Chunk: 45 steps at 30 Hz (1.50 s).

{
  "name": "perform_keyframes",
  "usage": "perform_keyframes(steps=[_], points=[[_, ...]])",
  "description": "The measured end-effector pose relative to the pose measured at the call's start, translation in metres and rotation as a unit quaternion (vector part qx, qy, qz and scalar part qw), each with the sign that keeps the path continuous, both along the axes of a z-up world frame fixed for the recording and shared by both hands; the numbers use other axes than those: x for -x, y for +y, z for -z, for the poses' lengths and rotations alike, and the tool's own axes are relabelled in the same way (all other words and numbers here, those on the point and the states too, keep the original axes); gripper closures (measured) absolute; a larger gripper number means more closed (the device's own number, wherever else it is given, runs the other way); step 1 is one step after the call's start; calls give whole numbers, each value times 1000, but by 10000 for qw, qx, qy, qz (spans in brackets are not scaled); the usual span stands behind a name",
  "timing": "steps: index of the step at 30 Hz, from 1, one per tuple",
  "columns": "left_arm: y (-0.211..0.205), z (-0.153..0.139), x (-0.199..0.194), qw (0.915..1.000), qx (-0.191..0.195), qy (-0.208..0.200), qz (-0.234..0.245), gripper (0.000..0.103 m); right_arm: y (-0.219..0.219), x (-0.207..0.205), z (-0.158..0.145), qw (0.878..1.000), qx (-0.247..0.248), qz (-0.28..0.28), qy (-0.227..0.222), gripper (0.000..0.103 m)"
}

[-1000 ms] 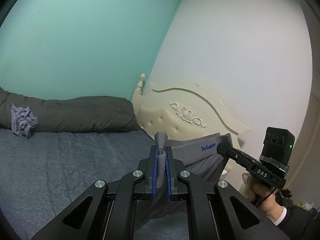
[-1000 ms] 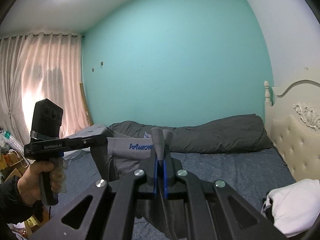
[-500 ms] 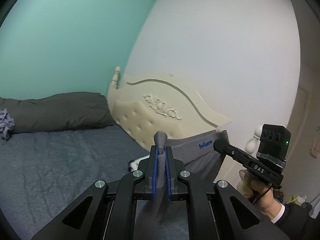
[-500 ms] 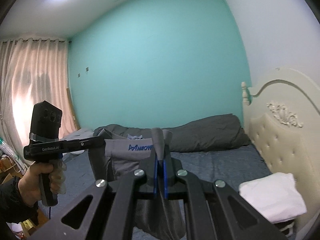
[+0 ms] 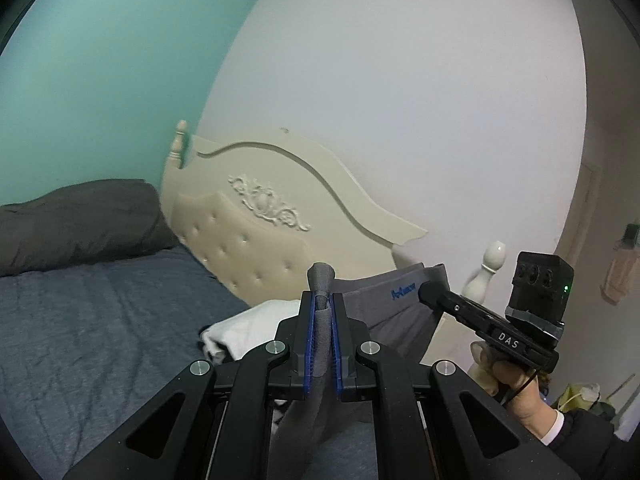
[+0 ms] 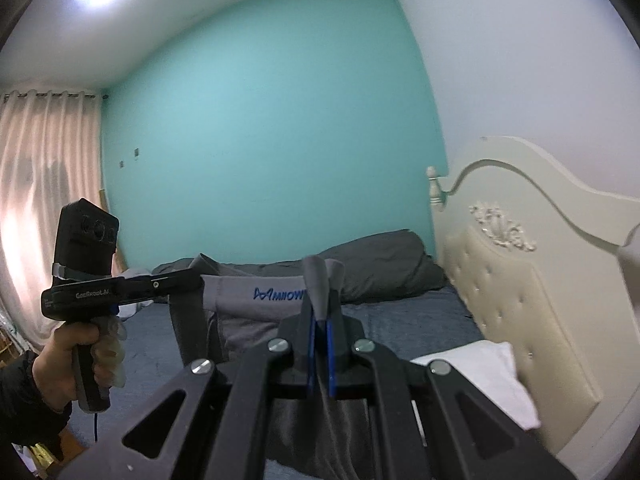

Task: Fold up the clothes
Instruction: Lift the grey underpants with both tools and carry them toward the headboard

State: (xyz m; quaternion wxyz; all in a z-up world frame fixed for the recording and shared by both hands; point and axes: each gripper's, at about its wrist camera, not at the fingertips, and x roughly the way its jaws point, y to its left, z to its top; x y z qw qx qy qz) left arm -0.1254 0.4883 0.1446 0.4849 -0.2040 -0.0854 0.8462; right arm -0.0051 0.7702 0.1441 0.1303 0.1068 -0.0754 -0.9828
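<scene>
1. Blue-padded jaws of your left gripper (image 5: 321, 312) are pressed together on a bunched fold of the grey shorts (image 5: 390, 316), with a nub of fabric sticking out past the tips.
2. Your right gripper (image 6: 320, 312) pinches the same garment the same way, a grey fold poking up between its blue pads.
3. Between the two grippers the waistband hangs stretched in the air, its blue lettering (image 6: 280, 294) facing the right wrist camera; the rest of the cloth drops below both jaws.
4. Seen from the left wrist, your right hand (image 5: 516, 384) grips its handle to the right of the left gripper; seen from the right wrist, your left hand (image 6: 66, 360) holds its handle off to the left.
5. Just beyond and below the held shorts lies a folded white garment (image 5: 252, 326) on the dark blue bed sheet (image 5: 100, 320), close to the cream tufted headboard (image 5: 256, 236).
6. Farther off, a dark grey duvet (image 6: 380, 264) is rolled along the teal wall (image 6: 260, 140), and pale curtains (image 6: 44, 184) hang far left of the right gripper.
</scene>
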Motion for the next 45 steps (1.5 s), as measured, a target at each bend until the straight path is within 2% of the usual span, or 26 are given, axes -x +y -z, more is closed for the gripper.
perform_keyframes(steps=[11,21,35,45], points=[[87,11,17,9995,171,41,254,96,81,12,9,9993,-46,355,-109,99],[134,26,46,9993,236,-84,279,96,129,34,26,9987,13,482,-188,99],[168,44,97,9988,363,-333,16,96,158,98,39,9975,-15,496,-512,99],[197,74,163,9957,638,-639,-198,96,169,164,68,9924,-60,537,-1104,99]])
